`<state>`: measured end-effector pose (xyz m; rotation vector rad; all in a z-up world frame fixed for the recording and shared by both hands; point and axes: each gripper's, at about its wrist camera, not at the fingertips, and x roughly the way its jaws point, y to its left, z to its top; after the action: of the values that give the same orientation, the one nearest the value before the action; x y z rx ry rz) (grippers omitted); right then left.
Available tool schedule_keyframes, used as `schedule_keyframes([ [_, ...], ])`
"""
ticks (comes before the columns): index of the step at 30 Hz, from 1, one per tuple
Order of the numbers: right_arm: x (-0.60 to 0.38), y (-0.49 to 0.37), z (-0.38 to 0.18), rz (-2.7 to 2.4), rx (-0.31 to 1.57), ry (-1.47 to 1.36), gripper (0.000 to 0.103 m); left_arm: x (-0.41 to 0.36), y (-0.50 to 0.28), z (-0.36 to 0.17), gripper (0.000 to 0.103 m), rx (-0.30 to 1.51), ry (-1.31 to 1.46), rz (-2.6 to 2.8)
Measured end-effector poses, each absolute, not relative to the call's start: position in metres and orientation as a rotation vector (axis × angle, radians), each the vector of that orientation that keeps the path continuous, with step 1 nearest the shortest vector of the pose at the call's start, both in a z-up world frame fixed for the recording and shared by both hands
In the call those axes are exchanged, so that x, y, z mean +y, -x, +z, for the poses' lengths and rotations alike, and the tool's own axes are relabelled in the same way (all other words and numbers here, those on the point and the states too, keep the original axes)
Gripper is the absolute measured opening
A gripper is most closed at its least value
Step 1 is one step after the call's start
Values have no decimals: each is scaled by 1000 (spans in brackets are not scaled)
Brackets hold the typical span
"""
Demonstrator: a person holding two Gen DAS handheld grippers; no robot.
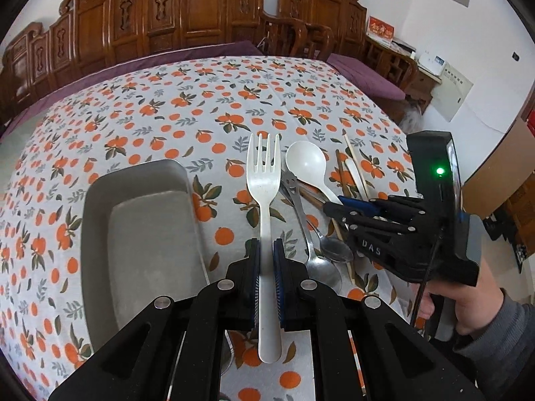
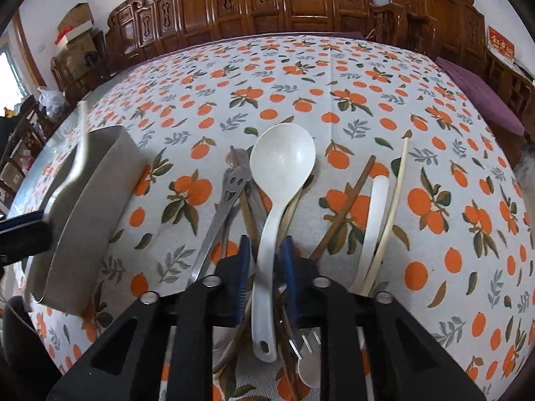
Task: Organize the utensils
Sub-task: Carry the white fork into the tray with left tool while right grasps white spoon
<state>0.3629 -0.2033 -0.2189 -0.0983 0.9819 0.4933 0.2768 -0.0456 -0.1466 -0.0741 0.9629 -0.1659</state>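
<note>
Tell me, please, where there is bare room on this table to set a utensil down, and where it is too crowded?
The metal tray is empty inside. The cloth strip between the tray and the utensil pile is bare, and so is the far tablecloth towards the wooden chairs. It is crowded in the pile, where spoons, forks and chopsticks overlap under the right hand-held gripper.

Far counter (image 2: 301, 77): open cloth. Tray (image 1: 140, 234), left: empty inside. Utensil heap (image 2: 254, 200), right: crowded, right claw (image 2: 264, 257) among it.
</note>
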Motion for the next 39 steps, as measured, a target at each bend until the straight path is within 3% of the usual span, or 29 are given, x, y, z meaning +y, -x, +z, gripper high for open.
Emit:
schedule_keyframes([
  [5,-203,-357,-209,479,950,123,5,-33,-269,-142,7,949,76,-150],
  [19,-196,-333,-165,524,869,115,5,16,-260,-139,7,937,97,-76],
  [39,-139,-278,-133,704,832,97,5,65,-276,-188,7,1058,83,38],
])
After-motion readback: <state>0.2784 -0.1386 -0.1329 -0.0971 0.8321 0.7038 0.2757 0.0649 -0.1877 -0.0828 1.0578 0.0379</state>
